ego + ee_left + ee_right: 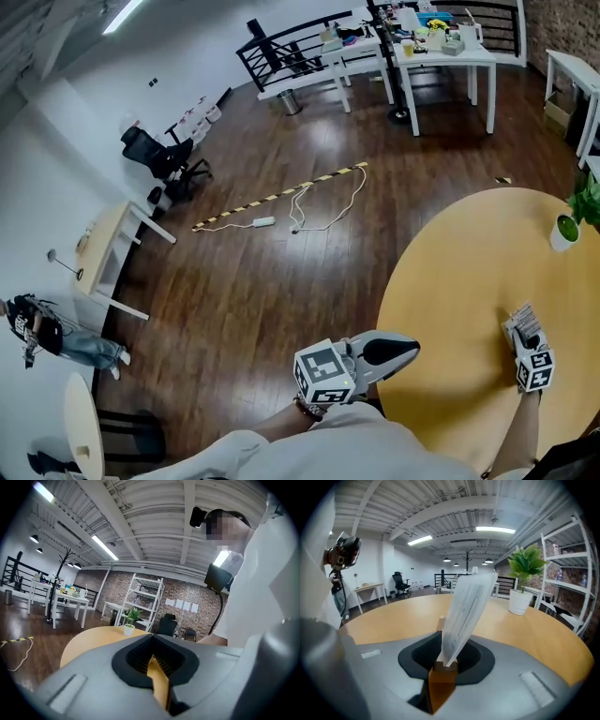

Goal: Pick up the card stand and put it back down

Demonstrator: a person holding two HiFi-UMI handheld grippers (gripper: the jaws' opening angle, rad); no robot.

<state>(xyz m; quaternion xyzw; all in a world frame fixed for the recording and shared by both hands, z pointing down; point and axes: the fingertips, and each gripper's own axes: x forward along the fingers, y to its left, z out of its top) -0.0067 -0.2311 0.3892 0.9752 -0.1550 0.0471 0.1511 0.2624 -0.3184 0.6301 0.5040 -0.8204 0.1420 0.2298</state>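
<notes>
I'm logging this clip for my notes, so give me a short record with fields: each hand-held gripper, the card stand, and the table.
Surface: round yellow-wood table
Right hand-held gripper: shut on the card stand, pinching its wooden base
Card stand: wooden block with a printed card slotted in, the card leaning; lifted or resting, cannot tell
Left hand-held gripper: jaws together, nothing between them, at the table's near edge
Also on table: potted plant in a white pot, apart from the stand
</notes>
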